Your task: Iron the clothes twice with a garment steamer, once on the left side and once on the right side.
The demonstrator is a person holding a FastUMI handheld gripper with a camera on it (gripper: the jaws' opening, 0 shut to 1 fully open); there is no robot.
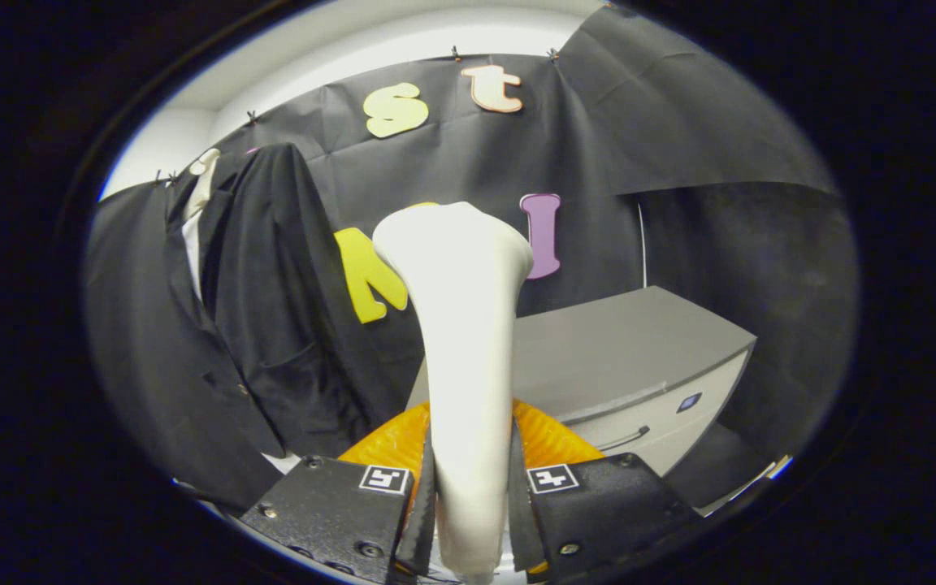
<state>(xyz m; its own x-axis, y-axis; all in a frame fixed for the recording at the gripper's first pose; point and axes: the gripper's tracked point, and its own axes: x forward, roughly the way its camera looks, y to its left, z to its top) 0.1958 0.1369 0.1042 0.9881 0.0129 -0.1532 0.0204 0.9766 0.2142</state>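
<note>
A white garment steamer [464, 349] stands upright between my fingers, its flared head rising well above them. My gripper [470, 496] is shut on the steamer's handle, with both black fingers [338, 512] pressing on its sides. A black suit jacket [265, 309] with a white shirt collar hangs on the booth wall to the left of the steamer and beyond it. The steamer's head is apart from the jacket, a little to its right.
A grey cabinet [622, 357] with a drawer handle stands to the right behind the steamer. An orange ribbed object [553, 443] lies just behind the fingers at the steamer's base.
</note>
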